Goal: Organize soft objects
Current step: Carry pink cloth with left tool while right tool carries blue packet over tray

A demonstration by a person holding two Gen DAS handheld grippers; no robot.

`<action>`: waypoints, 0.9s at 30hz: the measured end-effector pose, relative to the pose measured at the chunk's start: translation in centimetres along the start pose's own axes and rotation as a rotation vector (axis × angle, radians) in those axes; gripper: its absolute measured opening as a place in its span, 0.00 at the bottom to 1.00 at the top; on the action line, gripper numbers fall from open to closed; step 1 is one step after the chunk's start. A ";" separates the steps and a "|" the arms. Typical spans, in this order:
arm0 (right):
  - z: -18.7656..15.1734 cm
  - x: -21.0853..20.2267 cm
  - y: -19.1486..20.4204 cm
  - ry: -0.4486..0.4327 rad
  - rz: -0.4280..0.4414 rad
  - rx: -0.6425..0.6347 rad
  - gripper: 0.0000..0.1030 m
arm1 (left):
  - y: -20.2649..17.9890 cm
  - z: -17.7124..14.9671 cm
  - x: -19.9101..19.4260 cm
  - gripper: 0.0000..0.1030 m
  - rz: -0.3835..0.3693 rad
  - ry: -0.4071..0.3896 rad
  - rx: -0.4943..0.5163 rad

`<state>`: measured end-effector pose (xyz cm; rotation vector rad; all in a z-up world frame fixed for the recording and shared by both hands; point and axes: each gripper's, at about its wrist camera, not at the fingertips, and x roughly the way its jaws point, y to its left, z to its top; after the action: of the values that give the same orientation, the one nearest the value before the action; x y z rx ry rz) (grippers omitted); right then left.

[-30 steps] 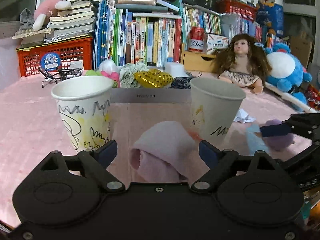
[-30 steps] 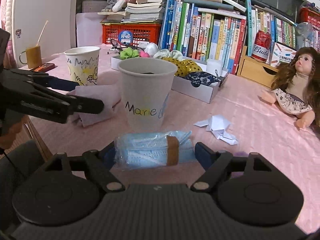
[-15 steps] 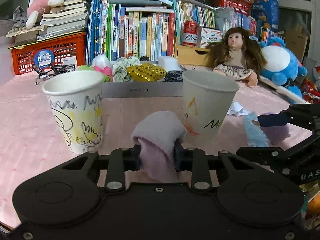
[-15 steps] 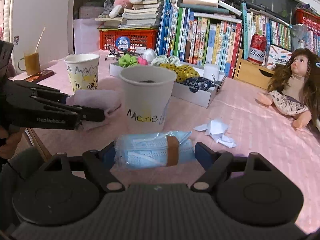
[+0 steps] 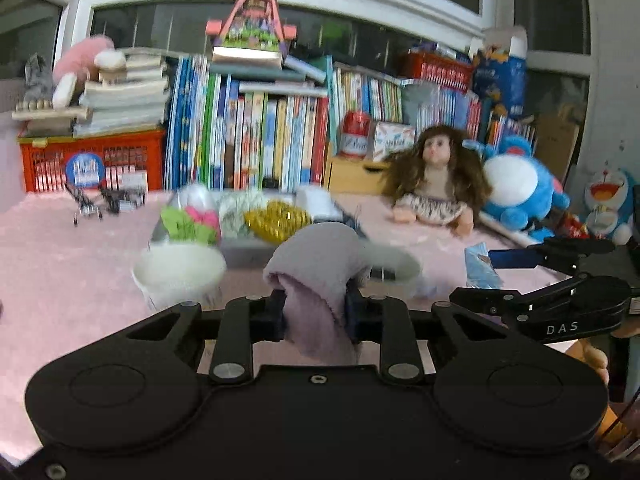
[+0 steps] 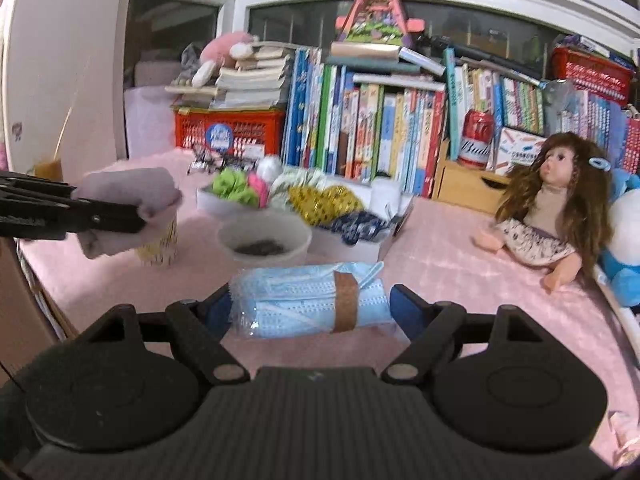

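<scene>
My left gripper [image 5: 316, 308] is shut on a folded lilac cloth [image 5: 316, 256], held off the pink table above two paper cups. In the right wrist view the same cloth [image 6: 132, 192] hangs from the left gripper [image 6: 136, 216] over the scribbled cup [image 6: 160, 248]. My right gripper [image 6: 311, 305] stands wide, its pads pressed on the ends of a pack of blue face masks [image 6: 288, 312] with a brown band. The pack is lifted just in front of the white cup [image 6: 264, 240], which has something dark inside. From the left wrist view the right gripper [image 5: 520, 276] is at the right.
A low white box [image 6: 352, 248] holds several scrunchies and small soft items behind the cups. A doll [image 6: 560, 208] and a blue plush [image 5: 516, 184] sit at the right. Books, a red basket [image 6: 240, 128] and a can line the back.
The left gripper's jaws closed on the lilac cloth and lifted it off the table. The right gripper rose with the mask pack. Both cups now sit lower in view.
</scene>
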<state>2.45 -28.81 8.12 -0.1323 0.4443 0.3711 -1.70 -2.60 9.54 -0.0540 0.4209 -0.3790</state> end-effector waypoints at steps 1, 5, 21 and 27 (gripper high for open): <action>0.4 -0.2 -0.2 -0.007 -0.003 0.006 0.82 | 0.2 0.6 -0.2 0.24 -0.004 -0.005 -0.001; 2.7 -0.3 -0.9 -0.034 -0.017 0.029 0.82 | 1.8 3.8 -0.2 0.24 -0.019 -0.001 -0.039; 11.2 9.0 -4.4 0.190 -0.009 0.226 0.82 | 7.4 14.2 9.3 0.24 -0.019 0.260 -0.116; 12.2 14.2 -5.1 0.331 -0.032 0.257 0.82 | 8.8 15.5 15.2 0.24 -0.003 0.395 -0.167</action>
<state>21.12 -26.44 13.02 0.0504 0.8116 0.2574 20.47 -0.43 16.63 -0.1434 0.8424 -0.3568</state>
